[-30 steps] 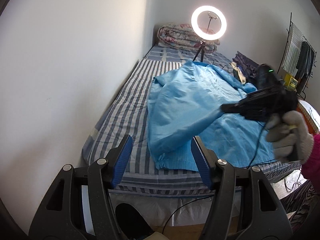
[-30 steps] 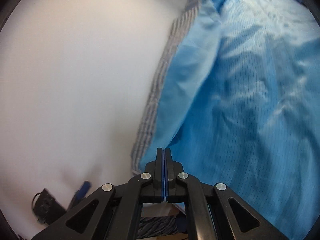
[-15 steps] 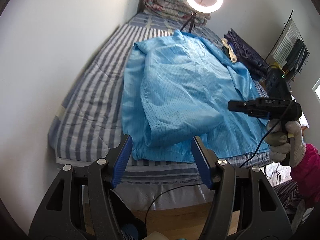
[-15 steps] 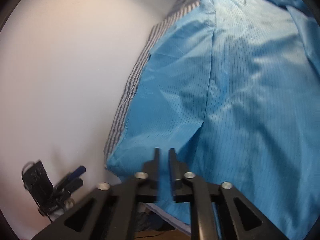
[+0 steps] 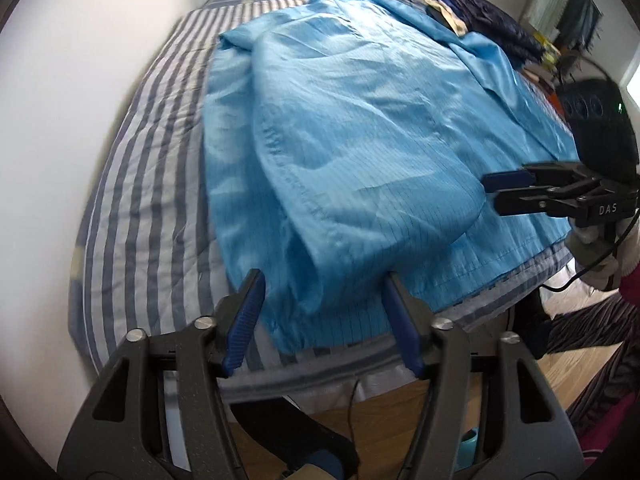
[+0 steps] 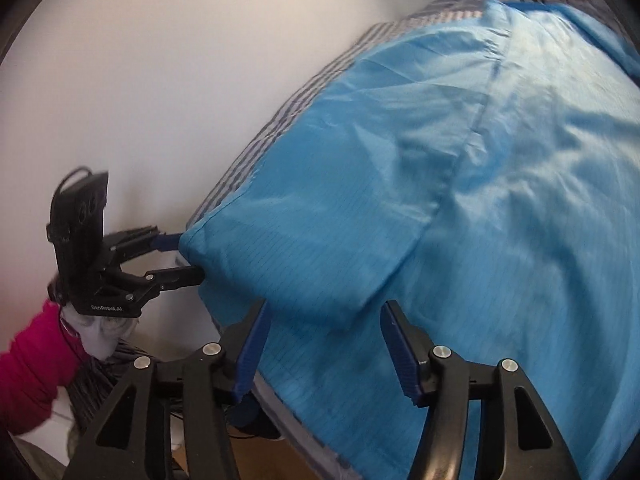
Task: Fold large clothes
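Left wrist view showed a big blue garment [image 5: 360, 140] spread across a striped bed [image 5: 152, 168], its hem reaching the near edge of the bed and its collar end lying toward the far end. One side panel with the sleeve [image 5: 352, 216] had already been turned in over the middle of the garment, so by my reading the first fold was laid; the opposite side, toward the dark pile of clothes [image 5: 480, 12] at the far corner of the bed, looked unfolded, and the lengthwise folds were not yet made. The left gripper [image 5: 324, 320] hung over the near hem of the garment with its fingers [image 5: 244, 324] apart and closing; cloth lay below and between them, but the pads did not seem to press it yet. In the right wrist view the same gripper [image 6: 180, 256] sat at the corner of the garment [image 6: 440, 200], its tips right at the cloth, though whether they touched it I could not tell. The right gripper [image 6: 324, 344] hovered over the rounded end of the folded sleeve, its fingers [image 6: 400, 352] apart and opening, holding nothing. A hand in a pale glove [image 6: 100, 332] with a pink sleeve [image 6: 32, 376] carried the left gripper.
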Tool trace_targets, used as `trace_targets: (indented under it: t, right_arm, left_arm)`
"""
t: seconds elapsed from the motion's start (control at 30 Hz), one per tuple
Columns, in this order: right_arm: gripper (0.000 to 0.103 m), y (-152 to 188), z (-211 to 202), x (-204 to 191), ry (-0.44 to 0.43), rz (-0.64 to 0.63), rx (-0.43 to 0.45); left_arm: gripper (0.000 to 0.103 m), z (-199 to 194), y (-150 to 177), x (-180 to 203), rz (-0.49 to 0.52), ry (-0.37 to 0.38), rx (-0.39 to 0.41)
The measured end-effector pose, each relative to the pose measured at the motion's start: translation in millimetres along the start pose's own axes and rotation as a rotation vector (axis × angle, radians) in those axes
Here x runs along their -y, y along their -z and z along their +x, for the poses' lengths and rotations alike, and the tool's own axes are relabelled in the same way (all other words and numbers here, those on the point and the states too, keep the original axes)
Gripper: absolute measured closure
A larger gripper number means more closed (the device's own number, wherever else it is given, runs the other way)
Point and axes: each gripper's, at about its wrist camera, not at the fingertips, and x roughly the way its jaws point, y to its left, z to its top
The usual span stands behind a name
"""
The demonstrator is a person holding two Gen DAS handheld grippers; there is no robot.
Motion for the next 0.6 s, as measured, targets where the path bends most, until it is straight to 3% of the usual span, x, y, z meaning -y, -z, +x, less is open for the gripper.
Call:
trace_targets:
  t: [0.03,0.07,0.1,0.23,0.33,0.4,0.43,0.5,0.53,0.57,0.6]
  right_arm:
    - [0.081,-2,3,-5,-0.012,-0.013,-0.008]
    - [0.095,-3,-1,-14,-0.016,-0.017,-0.013]
    - [0.1,-6,-3,-19,-0.019,-0.022,-0.005]
    - [0.103,-33,-38,-32,-0.073,-0.024,0.092]
    - [0.103,-50,-67,-31,-0.115,0.021,0.157]
    - [0.103,-54,-76,-29,-0.09,0.021,0.171]
    - [0.099,-52,-75,-29,-0.054,0.006,0.16]
    - [0.079,-43,-64,-23,-0.017,0.018,0.104]
    - [0.056,-34,-55,-18,-0.013,0.024,0.072]
    - [0.049,-25,-50,-17,-0.004,0.014,0.057]
    - [0.049,-17,-42,-18,0.004,-0.017,0.031]
  left_arm:
    - [0.085,2,-3,1,0.01,0.004,-0.009]
    - [0.092,2,-6,0,0.005,0.016,-0.013]
    - [0.096,-2,-9,-1,-0.017,0.049,-0.005]
    - [0.098,-37,-23,-14,-0.155,0.254,0.061]
    - [0.098,-52,-28,-27,-0.256,0.363,0.079]
    - [0.099,-52,-27,-34,-0.321,0.408,0.076]
    - [0.1,-51,-27,-37,-0.342,0.423,0.07]
    - [0.101,-47,-28,-37,-0.354,0.413,0.058]
    - [0.101,-46,-28,-38,-0.344,0.395,0.058]
    - [0.101,-46,-29,-38,-0.341,0.38,0.06]
    - [0.101,-46,-29,-38,-0.344,0.38,0.062]
